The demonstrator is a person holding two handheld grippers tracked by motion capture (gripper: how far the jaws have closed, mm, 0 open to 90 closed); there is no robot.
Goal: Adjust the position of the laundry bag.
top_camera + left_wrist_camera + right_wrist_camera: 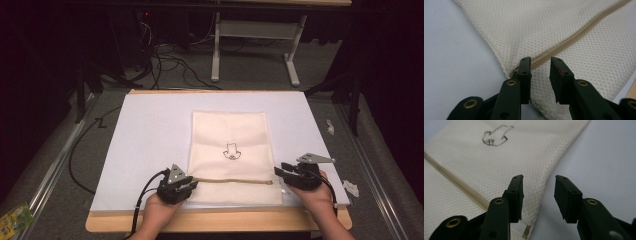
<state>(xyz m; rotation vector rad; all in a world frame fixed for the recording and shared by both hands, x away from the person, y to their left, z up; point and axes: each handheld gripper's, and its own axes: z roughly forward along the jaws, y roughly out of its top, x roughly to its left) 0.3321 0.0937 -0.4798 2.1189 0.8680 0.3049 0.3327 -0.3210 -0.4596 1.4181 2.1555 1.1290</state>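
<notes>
A cream mesh bag (230, 145) lies flat on a white sheet, with a small black drawing (231, 151) at its middle and a tan zipper (232, 181) running across near its front edge. My left gripper (192, 185) stands open at the bag's left edge, its jaws either side of the zipper's end (541, 58). My right gripper (280, 169) is open at the bag's right edge (544, 195), just above the zipper's other end (526, 234). Nothing is held in either.
The white sheet (150, 130) covers a wooden board (220, 221) on a grey table. A black cable (80, 160) loops at the left. Scraps of white paper (351, 188) lie at the right, a green packet (15, 217) at the front left. A desk frame (255, 45) stands behind.
</notes>
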